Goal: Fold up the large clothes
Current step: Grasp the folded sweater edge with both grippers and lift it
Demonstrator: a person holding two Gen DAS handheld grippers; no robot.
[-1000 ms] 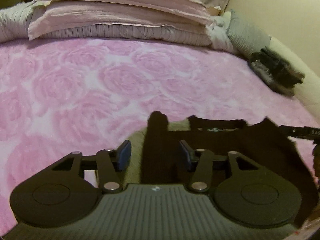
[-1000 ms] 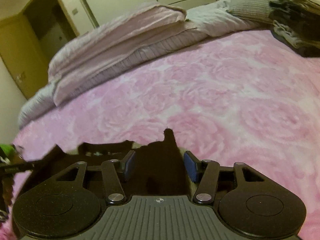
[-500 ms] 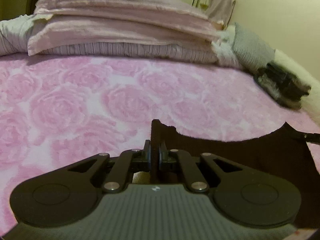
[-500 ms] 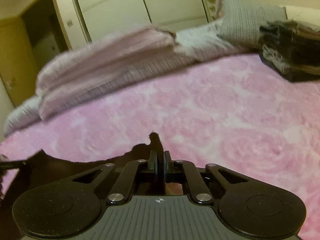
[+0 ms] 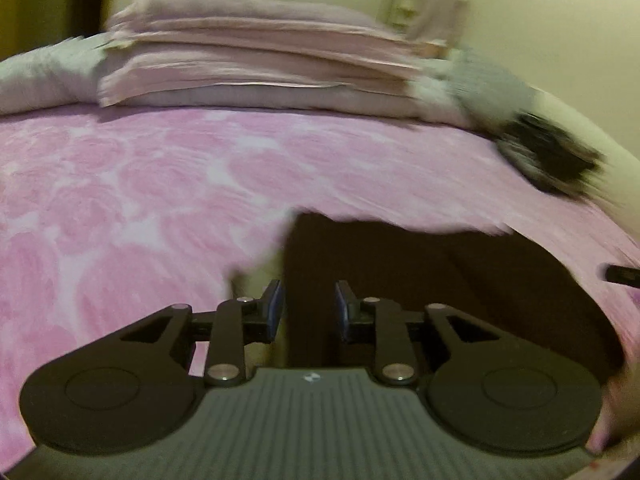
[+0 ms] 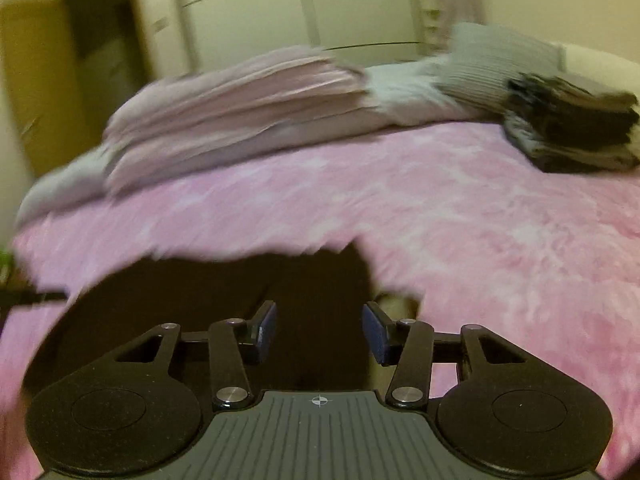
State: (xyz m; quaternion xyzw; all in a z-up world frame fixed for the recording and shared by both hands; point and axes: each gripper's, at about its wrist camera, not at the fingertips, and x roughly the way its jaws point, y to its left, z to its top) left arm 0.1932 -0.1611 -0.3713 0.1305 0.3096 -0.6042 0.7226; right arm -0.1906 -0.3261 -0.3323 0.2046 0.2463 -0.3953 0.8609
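Black garment [image 5: 440, 280] (soft, matte) lies on plush rose blanket [image 5: 160, 184]; both grippers' fingers [image 5: 274, 304] just parted, empty.

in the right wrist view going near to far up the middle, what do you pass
right gripper with its jaws apart → dark garment → pink rose bedspread → folded pink bedding → pale wardrobe doors

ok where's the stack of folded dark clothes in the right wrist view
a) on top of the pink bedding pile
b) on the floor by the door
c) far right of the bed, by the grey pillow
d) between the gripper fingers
c: the stack of folded dark clothes sits on the pink blanket at the far right, just beside the grey pillow.
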